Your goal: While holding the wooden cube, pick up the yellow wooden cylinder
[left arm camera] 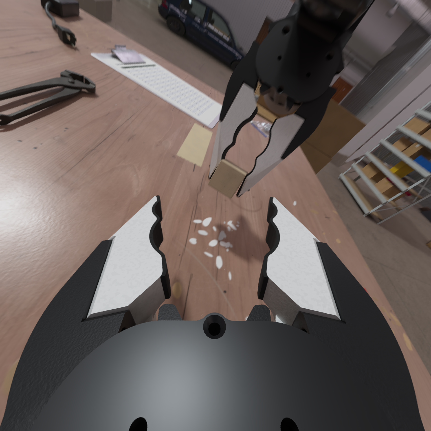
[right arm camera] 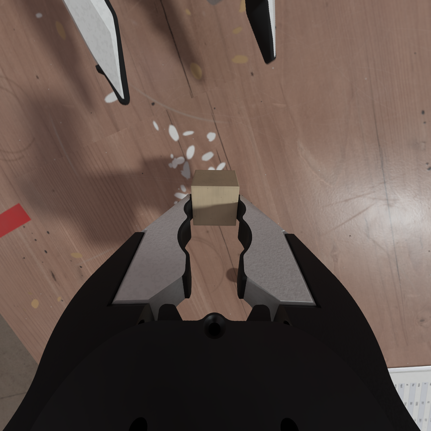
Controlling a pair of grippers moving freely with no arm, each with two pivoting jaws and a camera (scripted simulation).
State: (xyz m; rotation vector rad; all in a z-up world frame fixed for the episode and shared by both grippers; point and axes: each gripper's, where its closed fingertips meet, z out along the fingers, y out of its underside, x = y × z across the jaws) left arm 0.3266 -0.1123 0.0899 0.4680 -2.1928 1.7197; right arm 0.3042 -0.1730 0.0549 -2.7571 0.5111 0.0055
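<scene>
1. Half the job is looking done: the right gripper (right arm camera: 215, 198) is clamping the wooden cube (right arm camera: 215, 198) at its fingertips, above the counter (right arm camera: 326, 163).
2. The left gripper (left arm camera: 214, 200) is hanging wide apart, carrying nothing, facing the other.
3. The yellow wooden cylinder is showing nowhere in either view, so finding and lifting it is remaining.

The cube (left arm camera: 227, 178) sits mid-frame in the left wrist view, between the right gripper's (left arm camera: 225, 184) fingertips, above the table (left arm camera: 93, 186). Pliers (left arm camera: 44, 93) lie far left, a keyboard (left arm camera: 163, 86) behind.
</scene>
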